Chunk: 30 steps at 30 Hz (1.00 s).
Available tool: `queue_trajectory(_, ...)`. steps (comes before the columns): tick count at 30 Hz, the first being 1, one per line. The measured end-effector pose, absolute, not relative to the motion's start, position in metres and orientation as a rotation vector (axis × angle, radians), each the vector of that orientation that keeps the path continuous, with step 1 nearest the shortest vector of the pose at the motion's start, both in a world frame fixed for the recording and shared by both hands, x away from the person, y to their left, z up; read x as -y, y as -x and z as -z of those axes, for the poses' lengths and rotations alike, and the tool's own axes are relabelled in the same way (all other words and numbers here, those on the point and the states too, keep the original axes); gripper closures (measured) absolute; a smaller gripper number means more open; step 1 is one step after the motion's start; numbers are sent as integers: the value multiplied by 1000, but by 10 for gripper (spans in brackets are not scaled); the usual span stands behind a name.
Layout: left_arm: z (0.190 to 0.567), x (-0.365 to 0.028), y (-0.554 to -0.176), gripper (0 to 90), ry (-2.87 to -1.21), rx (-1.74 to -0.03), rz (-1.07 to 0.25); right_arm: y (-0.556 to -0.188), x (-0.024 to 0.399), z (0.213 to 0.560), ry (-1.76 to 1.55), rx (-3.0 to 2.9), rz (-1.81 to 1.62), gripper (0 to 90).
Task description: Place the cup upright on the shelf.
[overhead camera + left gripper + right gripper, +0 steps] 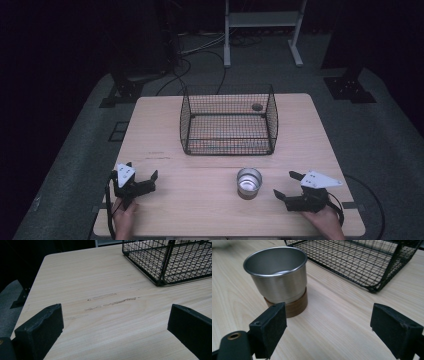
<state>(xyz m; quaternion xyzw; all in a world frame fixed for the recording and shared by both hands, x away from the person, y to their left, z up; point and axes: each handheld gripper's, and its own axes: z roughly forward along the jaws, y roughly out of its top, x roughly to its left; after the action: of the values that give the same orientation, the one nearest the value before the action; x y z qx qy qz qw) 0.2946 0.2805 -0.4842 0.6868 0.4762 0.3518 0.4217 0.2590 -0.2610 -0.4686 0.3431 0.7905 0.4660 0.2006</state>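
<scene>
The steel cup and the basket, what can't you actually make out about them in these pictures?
- Steel cup, right gripper view: its bottom edge sits inside the wooden coaster, whose near side is hidden by a jaw of the right gripper.
- Wire basket, high view: a small dark round thing at its far right corner is too small to identify.
- Wire basket, left gripper view: cut off by the top and right edges.

A pale wooden table (160, 125) on grey floor; a black wire basket (228, 120) stands at its far middle; near the front edge a steel cup (249, 181) sits on a round wooden coaster (295, 307); faint scuffs (110, 301) mark the left side.
</scene>
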Motion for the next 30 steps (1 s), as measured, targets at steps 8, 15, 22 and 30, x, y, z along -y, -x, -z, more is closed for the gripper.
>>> queue_trajectory(8, 484, -281, -295, 0, -1717, -1195, -879, -255, 249, 464, -918, -2247, -1332, 129)
queue_trajectory(15, 484, -281, -294, 0, -1717, -1194, -880, -255, 235, 462, -864, -2285, -1322, 117)
queue_trajectory(22, 484, -281, -294, 0, -1716, -1193, -880, -255, 226, 463, -854, -2313, -1306, 95)
queue_trajectory(30, 484, -281, -294, 0, -1715, -1193, -879, -256, 213, 462, -814, -2339, -1300, 89)
